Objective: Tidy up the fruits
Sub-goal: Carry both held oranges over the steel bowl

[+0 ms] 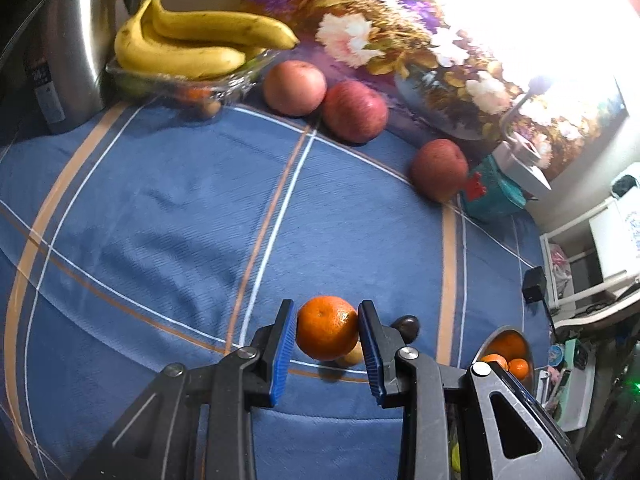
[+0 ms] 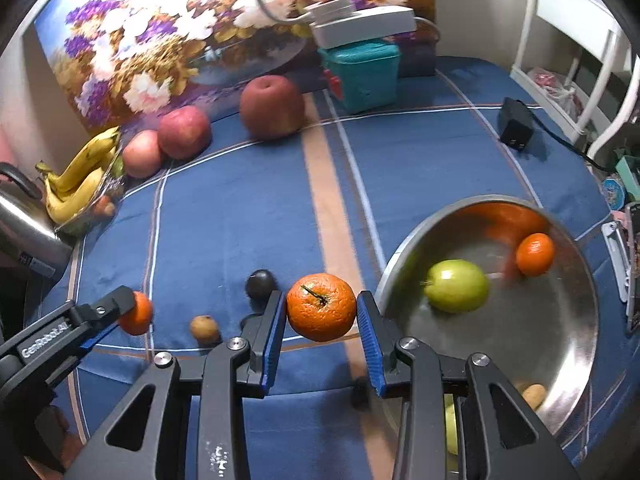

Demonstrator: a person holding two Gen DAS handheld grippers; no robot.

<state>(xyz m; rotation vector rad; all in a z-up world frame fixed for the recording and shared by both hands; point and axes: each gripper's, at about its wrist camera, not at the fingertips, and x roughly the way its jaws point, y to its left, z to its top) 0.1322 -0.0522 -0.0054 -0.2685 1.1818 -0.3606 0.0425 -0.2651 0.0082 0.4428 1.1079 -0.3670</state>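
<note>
Two oranges: one sits in each gripper, both clear of the blue cloth (image 1: 160, 208), which suggests they are being carried to a sorting spot.
Left gripper (image 1: 327, 336): its blue pads press on either side of the left orange (image 1: 327, 328), jaws narrowed to the fruit's width; a shadow lies on the cloth below.
Right gripper (image 2: 322, 308): jaws likewise clamped on the right orange (image 2: 322, 306), stem up, held just beside the rim of the steel bowl (image 2: 460, 208).
Steel bowl: it already holds a green apple (image 2: 456, 286) and a small orange (image 2: 535, 254), so it looks like the collecting place for round fruit.
Loose fruit: a dark plum (image 2: 261, 284) and a small brown fruit (image 2: 205, 328) lie on the cloth between the grippers, not yet sorted.
Far edge: three red apples (image 1: 355, 111) line up beside a glass dish (image 1: 236, 80) bearing bananas (image 1: 192, 46), kept apart from the oranges.
Next move, by judgement: the right orange is nearest the bowl and needs a short carry over the rim.
</note>
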